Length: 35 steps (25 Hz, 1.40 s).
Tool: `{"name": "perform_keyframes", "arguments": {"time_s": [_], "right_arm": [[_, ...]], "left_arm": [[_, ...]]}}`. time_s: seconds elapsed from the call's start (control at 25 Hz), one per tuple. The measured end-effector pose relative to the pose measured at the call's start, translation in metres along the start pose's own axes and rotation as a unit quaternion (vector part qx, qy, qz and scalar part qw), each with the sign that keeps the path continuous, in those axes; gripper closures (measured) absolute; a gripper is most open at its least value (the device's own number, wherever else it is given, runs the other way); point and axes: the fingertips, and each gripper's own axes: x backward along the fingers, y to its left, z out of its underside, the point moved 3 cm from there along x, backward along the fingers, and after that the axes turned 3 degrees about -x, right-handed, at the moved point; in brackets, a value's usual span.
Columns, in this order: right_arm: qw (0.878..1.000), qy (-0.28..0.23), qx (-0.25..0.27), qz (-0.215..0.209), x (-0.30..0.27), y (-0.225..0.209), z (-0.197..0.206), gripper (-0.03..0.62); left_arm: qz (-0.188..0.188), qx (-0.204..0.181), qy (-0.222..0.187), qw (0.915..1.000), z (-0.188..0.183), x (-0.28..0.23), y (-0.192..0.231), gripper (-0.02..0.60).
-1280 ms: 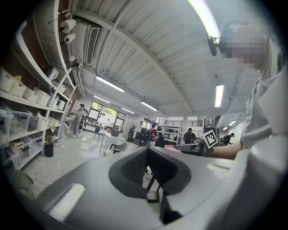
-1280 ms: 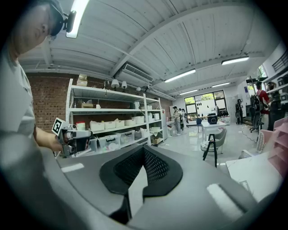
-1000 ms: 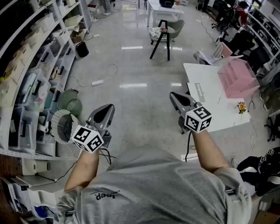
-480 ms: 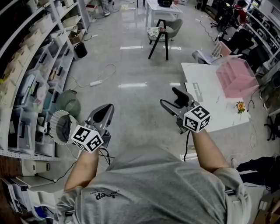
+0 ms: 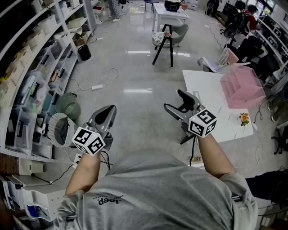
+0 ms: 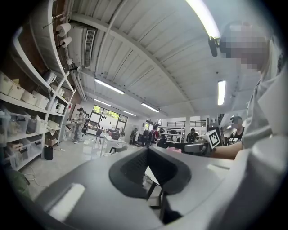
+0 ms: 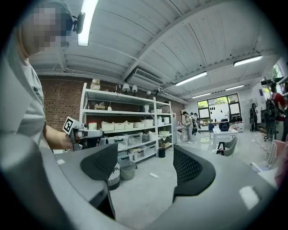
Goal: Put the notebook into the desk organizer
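Note:
The pink translucent desk organizer (image 5: pixel 242 87) stands at the far right of a white table (image 5: pixel 207 96), to the right of both grippers. I cannot make out a notebook in any view. My right gripper (image 5: pixel 174 101) is held in the air left of the table. Its jaws are opening, well apart with nothing between them, as the right gripper view (image 7: pixel 144 167) also shows. My left gripper (image 5: pixel 107 116) hovers over the floor at the left, shut and empty. In the left gripper view (image 6: pixel 147 152) its pads meet.
Shelving with bins (image 5: pixel 31 76) runs along the left, with a floor fan (image 5: pixel 60 130) at its foot. A cable and power strip (image 5: pixel 98 85) lie on the floor. A black stool (image 5: pixel 164 38) and another white table (image 5: pixel 170 10) stand farther off. A small flower ornament (image 5: pixel 244 118) sits on the near table.
The right gripper's jaws went from shut to wide apart, and it shifted slightly left. The left gripper has stayed where it was, shut.

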Motion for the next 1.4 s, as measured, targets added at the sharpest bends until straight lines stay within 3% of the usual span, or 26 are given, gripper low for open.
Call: {"name": "perform_keyframes", "arguments": {"time_s": [0.32,0.52,0.92,1.16,1.4], "right_arm": [[1.000,-0.003,-0.006,-0.010,-0.007,-0.037,0.001,0.229],[1.000,0.005,-0.012,-0.004,-0.042,-0.055,0.002,0.230],[0.998,-0.002,-0.008,0.056,-0.176,-0.111,-0.017,0.230],[0.995,-0.017,-0.020,0.093,-0.264,-0.148,-0.037,0.230],[0.993,-0.009,-0.041,0.114,-0.318,-0.185,-0.036,0.230]], "left_arm": [[-0.008,-0.010,0.001,0.9999,-0.003,-0.030,0.002,0.525],[0.000,-0.004,0.006,1.0000,0.000,-0.053,0.040,0.525],[0.078,0.011,0.001,0.9969,-0.002,-0.144,0.198,0.525],[0.126,-0.007,0.022,0.9918,-0.018,-0.197,0.294,0.525],[0.147,0.003,0.035,0.9886,-0.019,-0.244,0.350,0.525]]}}
